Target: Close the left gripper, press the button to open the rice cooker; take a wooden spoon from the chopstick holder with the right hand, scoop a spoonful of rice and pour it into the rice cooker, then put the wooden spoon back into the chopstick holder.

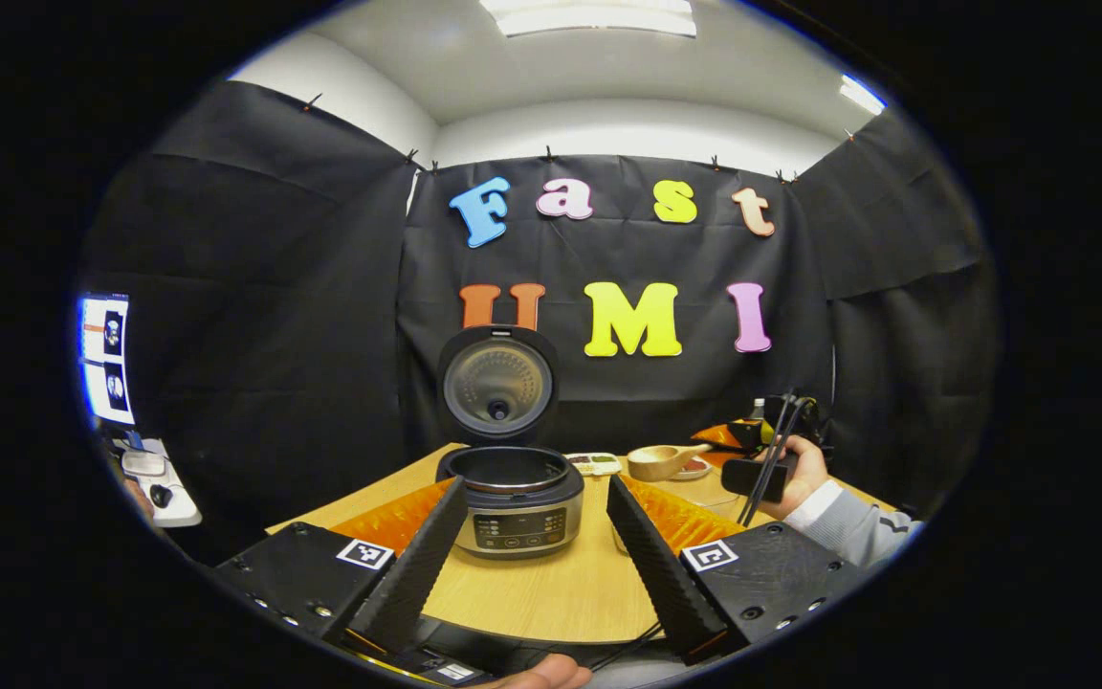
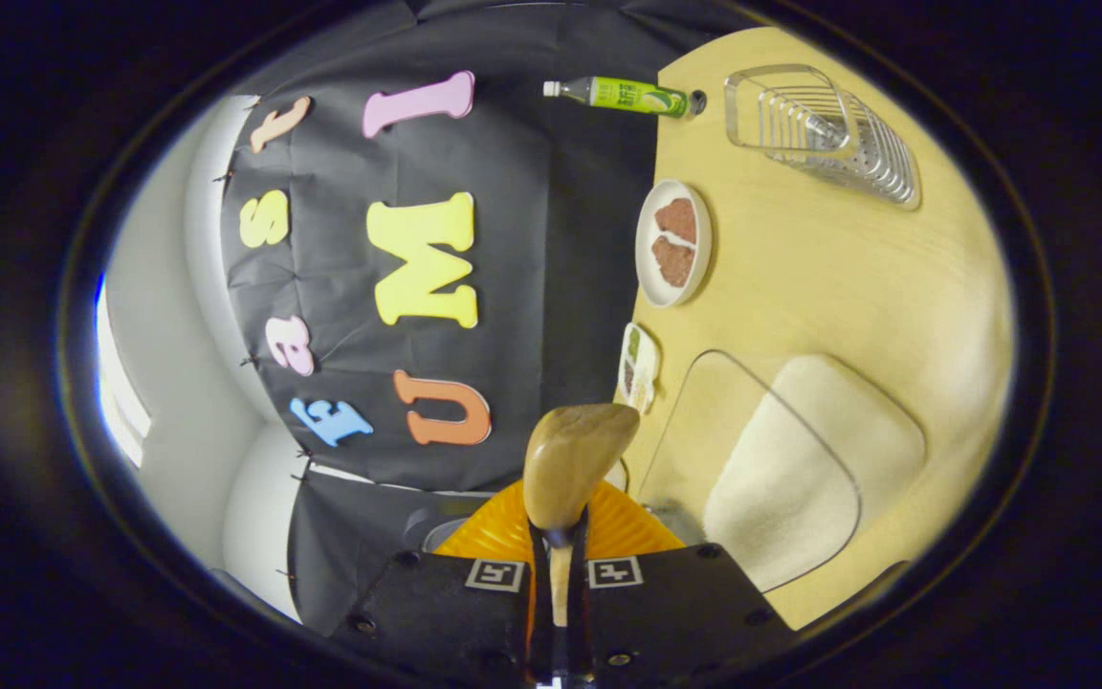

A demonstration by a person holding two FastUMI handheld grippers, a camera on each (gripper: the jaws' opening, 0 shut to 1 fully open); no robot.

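Rice cooker (image 1: 511,498) stands on the wooden bench (image 1: 551,593) with its lid (image 1: 497,385) raised upright behind the open, dark inner pot. In the left gripper view, the left tongs (image 1: 534,550) hover just in front of the cooker, their two fingers spread wide apart with nothing between them; the cooker's control panel shows in the gap. To the right of the cooker lies a small divided dish (image 1: 593,464) on the bench. Further right, the wooden spoon (image 1: 663,460) is held level above the bench, its bowl pointing toward the cooker, with a hand (image 1: 800,474) and a grey sleeve at the far right.

In the right gripper view, rolled on its side, the right tongs (image 2: 559,555) are closed tight on the handle of the wooden spoon, whose bowl (image 2: 570,459) sticks out ahead. To the right on the bench are a plate (image 2: 672,243) with reddish-brown food, a clear container of white rice (image 2: 800,469), a green bottle (image 2: 623,95) and a wire rack (image 2: 824,129).
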